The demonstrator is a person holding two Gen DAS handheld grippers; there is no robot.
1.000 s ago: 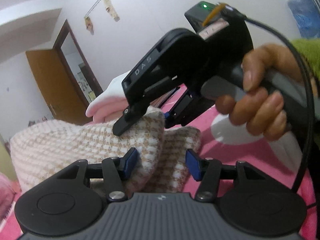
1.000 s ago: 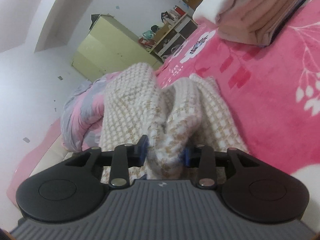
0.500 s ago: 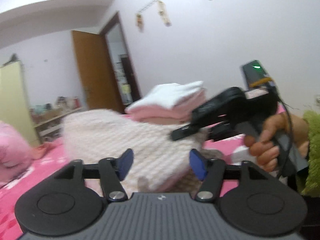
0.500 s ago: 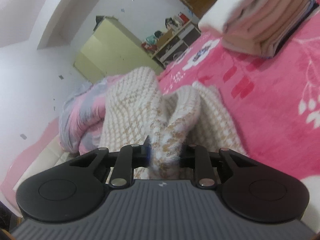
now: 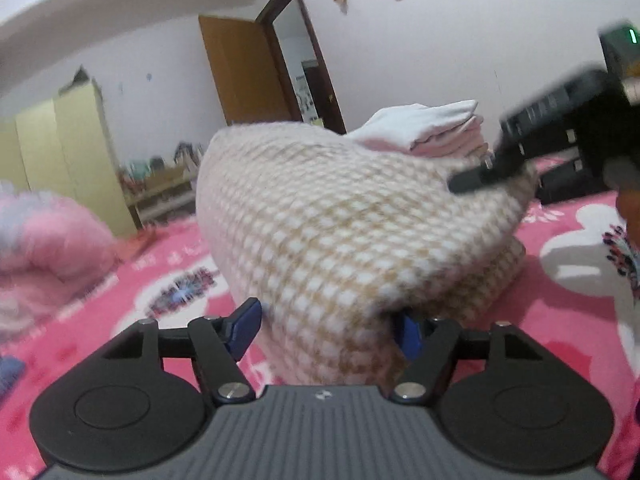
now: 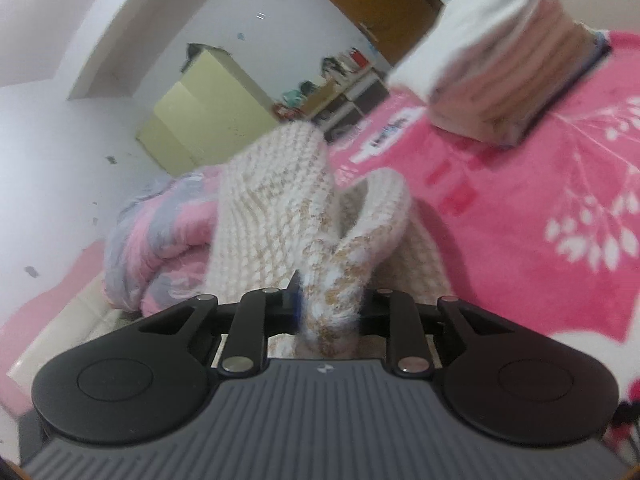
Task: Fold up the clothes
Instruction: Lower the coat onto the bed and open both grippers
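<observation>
One knit sweater [image 6: 304,216] (cream-and-tan check), pinched by right gripper [image 6: 330,304]

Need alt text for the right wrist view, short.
The right gripper is clamped on a fold of a cream and tan knit sweater lifted off a pink floral blanket. A stack of folded clothes sits behind.

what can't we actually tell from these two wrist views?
- Left wrist view: whether the left tool grips the sweater; its jaws are closing and the knit covers the right pad.
- Left wrist view: the right tool is blurred, its body cut off by the edge.
- Right wrist view: the right tool's pads sit buried in knit.
- Both views: shelf items too small and blurred.
</observation>
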